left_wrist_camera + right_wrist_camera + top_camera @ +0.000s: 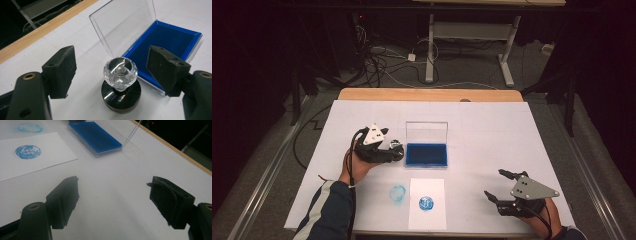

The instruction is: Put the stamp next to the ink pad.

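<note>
A stamp with a faceted clear knob [120, 72] on a round black base stands upright on the white table cover, just left of the ink pad. My left gripper [111, 55] is open, with the stamp between its pads and a gap on each side. From above, the left gripper [393, 149] points right at the stamp [395, 144]. The blue ink pad [427, 155] lies in a clear case with its lid raised. My right gripper [494, 183] rests open near the front right, and nothing sits between its pads [65, 200].
A white sheet [427, 220] at the front edge carries a round blue print [426, 202]. A fainter blue ring [397, 193] marks the table cover [492, 130] beside it. The table's wooden far edge [427, 94] shows beyond the cover. Cables and a desk frame lie on the floor behind.
</note>
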Demonstrator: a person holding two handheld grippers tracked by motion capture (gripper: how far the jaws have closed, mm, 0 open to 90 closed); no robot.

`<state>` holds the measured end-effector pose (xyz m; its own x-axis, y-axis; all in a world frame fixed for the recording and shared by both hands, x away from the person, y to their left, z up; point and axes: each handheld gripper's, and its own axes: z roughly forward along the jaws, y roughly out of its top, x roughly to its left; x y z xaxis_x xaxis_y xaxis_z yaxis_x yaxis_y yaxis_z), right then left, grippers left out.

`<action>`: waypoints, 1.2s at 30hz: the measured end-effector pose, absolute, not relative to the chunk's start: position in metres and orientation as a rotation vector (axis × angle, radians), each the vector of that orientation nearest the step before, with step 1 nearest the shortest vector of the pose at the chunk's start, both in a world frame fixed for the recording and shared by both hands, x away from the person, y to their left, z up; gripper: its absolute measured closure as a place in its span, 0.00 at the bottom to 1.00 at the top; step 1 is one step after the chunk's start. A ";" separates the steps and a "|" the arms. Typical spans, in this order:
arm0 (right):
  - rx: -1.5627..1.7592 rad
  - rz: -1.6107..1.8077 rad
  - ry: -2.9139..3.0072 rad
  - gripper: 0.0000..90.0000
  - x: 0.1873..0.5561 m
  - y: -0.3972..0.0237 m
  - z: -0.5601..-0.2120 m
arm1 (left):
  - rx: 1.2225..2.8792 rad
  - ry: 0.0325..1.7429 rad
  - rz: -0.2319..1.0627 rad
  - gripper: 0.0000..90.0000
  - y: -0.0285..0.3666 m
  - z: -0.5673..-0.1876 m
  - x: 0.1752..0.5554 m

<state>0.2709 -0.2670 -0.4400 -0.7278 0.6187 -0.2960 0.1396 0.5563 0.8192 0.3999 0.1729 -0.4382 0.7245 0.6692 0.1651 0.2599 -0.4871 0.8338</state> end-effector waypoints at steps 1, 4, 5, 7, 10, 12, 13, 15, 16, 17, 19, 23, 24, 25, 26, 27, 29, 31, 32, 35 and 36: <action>0.606 1.098 2.223 0.26 0.271 -0.267 -0.440 | 2.068 0.700 0.610 0.19 0.173 -0.438 0.399; 0.606 1.102 2.219 0.26 0.271 -0.267 -0.440 | 2.070 0.674 0.631 0.19 0.172 -0.435 0.396; 0.605 1.102 2.220 0.26 0.271 -0.267 -0.440 | 2.072 0.667 0.641 0.19 0.171 -0.434 0.395; 0.607 1.101 2.222 0.26 0.271 -0.267 -0.440 | 2.070 0.651 0.669 0.19 0.171 -0.433 0.394; 0.607 1.103 2.222 0.26 0.271 -0.267 -0.440 | 2.061 0.641 0.688 0.19 0.171 -0.430 0.392; 0.606 1.102 2.222 0.26 0.271 -0.267 -0.440 | 2.063 0.632 0.697 0.19 0.170 -0.429 0.390; 0.608 1.104 2.221 0.26 0.271 -0.267 -0.440 | 2.065 0.627 0.699 0.19 0.169 -0.429 0.389; 0.606 1.102 2.221 0.26 0.271 -0.267 -0.440 | 2.073 0.613 0.706 0.19 0.168 -0.427 0.387; 0.607 1.104 2.220 0.26 0.271 -0.267 -0.440 | 2.075 0.611 0.707 0.19 0.167 -0.426 0.386; 0.606 1.105 2.219 0.26 0.271 -0.267 -0.440 | 2.080 0.612 0.718 0.19 0.166 -0.426 0.386; 0.605 1.104 2.219 0.26 0.270 -0.267 -0.440 | 2.092 0.604 0.714 0.19 0.165 -0.425 0.384; 0.604 1.104 2.219 0.26 0.270 -0.267 -0.440 | 2.114 0.595 0.718 0.19 0.160 -0.424 0.380; 0.605 1.105 2.218 0.26 0.270 -0.267 -0.440 | 2.115 0.591 0.721 0.19 0.159 -0.423 0.379; 0.605 1.104 2.217 0.26 0.270 -0.267 -0.440 | 2.117 0.585 0.727 0.19 0.158 -0.423 0.378; 0.605 1.107 2.218 0.26 0.270 -0.267 -0.440 | 2.120 0.582 0.735 0.19 0.157 -0.422 0.377; 0.605 1.107 2.217 0.26 0.271 -0.267 -0.440 | 2.120 0.578 0.735 0.19 0.156 -0.421 0.376; 0.606 1.109 2.217 0.26 0.271 -0.267 -0.440 | 2.120 0.568 0.731 0.19 0.155 -0.420 0.374; 0.606 1.110 2.217 0.26 0.270 -0.267 -0.440 | 2.121 0.560 0.731 0.19 0.154 -0.419 0.371; 0.606 1.110 2.216 0.26 0.270 -0.267 -0.440 | 2.120 0.553 0.733 0.19 0.153 -0.418 0.369; 0.609 1.112 2.210 0.26 0.271 -0.267 -0.439 | 2.120 0.537 0.734 0.19 0.152 -0.416 0.365; 0.609 1.115 2.210 0.26 0.271 -0.267 -0.439 | 2.117 0.534 0.730 0.19 0.152 -0.415 0.363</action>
